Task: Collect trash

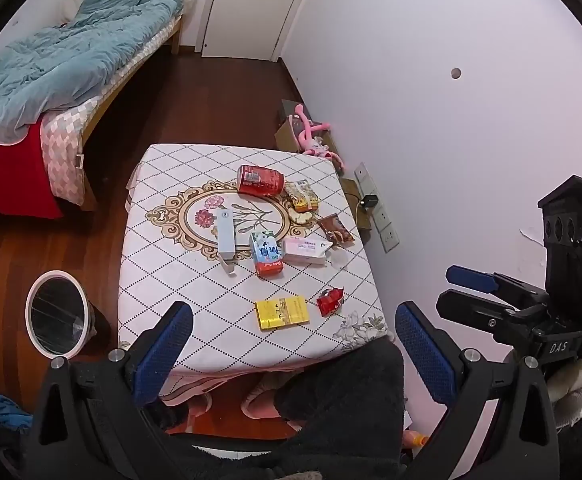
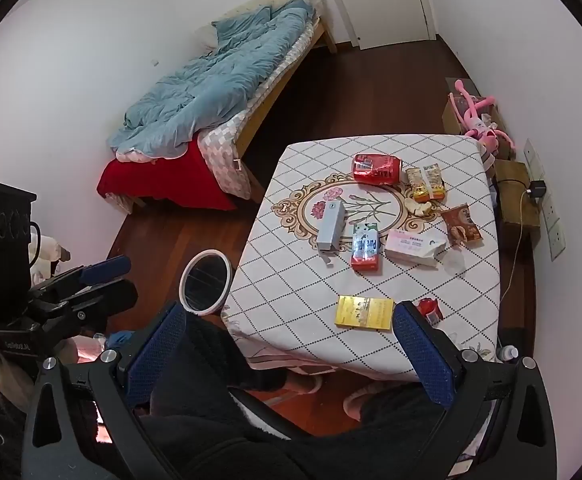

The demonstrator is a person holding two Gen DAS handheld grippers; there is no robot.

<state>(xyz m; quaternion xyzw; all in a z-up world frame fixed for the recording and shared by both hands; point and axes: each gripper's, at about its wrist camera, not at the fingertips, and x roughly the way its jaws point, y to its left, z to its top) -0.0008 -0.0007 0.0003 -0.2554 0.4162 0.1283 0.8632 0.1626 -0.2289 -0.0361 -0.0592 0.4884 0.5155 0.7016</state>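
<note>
Both grippers hang above the near edge of the table (image 1: 179, 280), angled down at its top, over the person's dark-clad lap. The left gripper (image 1: 293, 354) has its blue-padded fingers (image 1: 163, 356) spread wide, with nothing between them. The right gripper (image 2: 291, 354) is just as wide apart and holds nothing; in its own view its right pad overlaps the red wrapper (image 2: 429, 309), but whether it touches cannot be told. Each gripper also shows at the edge of the other's view.

The trash lies on the quilted tablecloth, nine pieces in all: one crushed red can (image 1: 259, 179) on its side at the far end; one yellow snack packet (image 1: 301, 196) just right of it; one pale peel-like scrap (image 1: 302, 216) below that; one brown snack wrapper (image 1: 336, 230) near the right edge; one slim white-blue box (image 1: 225, 234) in the centre medallion; one Pure Milk carton (image 1: 266, 254) lying flat beside it; one pink-and-white box (image 1: 305, 251) touching the carton's right side; one flat yellow box (image 1: 282, 313) near the front; one crumpled red wrapper to its right.

One round white-rimmed bin (image 1: 57, 314) with a black liner stands on the wooden floor, left of the table.
</note>
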